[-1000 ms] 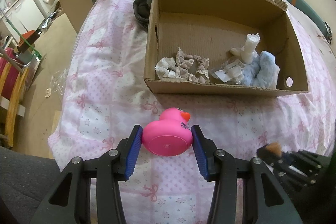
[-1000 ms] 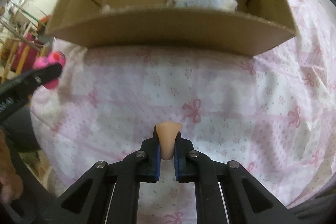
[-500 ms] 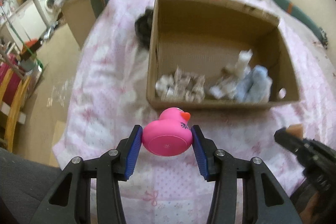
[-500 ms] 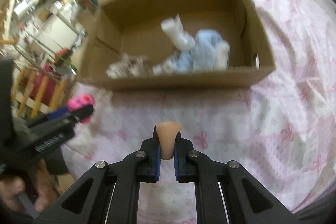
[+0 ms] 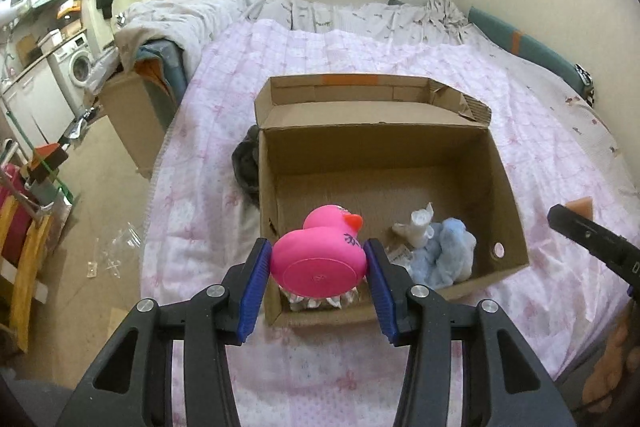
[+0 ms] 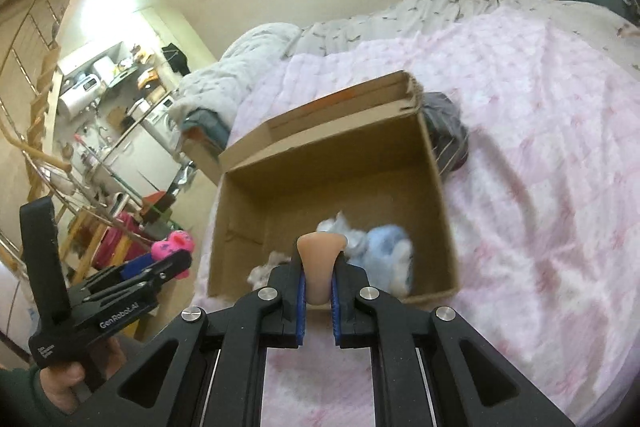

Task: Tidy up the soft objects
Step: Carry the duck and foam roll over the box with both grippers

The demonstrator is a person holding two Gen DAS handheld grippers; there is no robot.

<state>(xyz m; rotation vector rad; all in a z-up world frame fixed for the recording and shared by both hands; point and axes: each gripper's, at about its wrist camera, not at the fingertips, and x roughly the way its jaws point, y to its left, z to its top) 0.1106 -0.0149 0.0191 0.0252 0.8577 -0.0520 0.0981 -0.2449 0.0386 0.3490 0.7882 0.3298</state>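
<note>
- The left tool (image 5: 318,261) is clenched on a pink rubber duck (image 5: 320,255), blue pads pressing its flanks, flat base facing the camera and beak at about 1 o'clock.
- From this tool the open cardboard box (image 5: 508,187) lies straight ahead at 12 o'clock; the duck sits in line with the near wall's left part, and whether it has cleared the rim I cannot tell.
- The right tool (image 6: 319,277) is clamped tight on a small peach-coloured soft piece (image 6: 320,267), narrow end pinched, wider end pointing to 12 o'clock — also toward the box (image 6: 436,187).
- In the right wrist view the peach piece overlaps the box's near wall close to its middle, so both tools look about equally near; I judge either could drop first.
- Inside, a blue plush (image 5: 448,251) and white crumpled bits (image 5: 416,225) crowd the near-right corner; the far half of the floor is bare — the open room for a release.
- The box's long axis runs 9 to 3 o'clock in the left view, on the pink bedspread (image 5: 224,131); a dark bundle (image 5: 246,163) touches its left wall.
</note>
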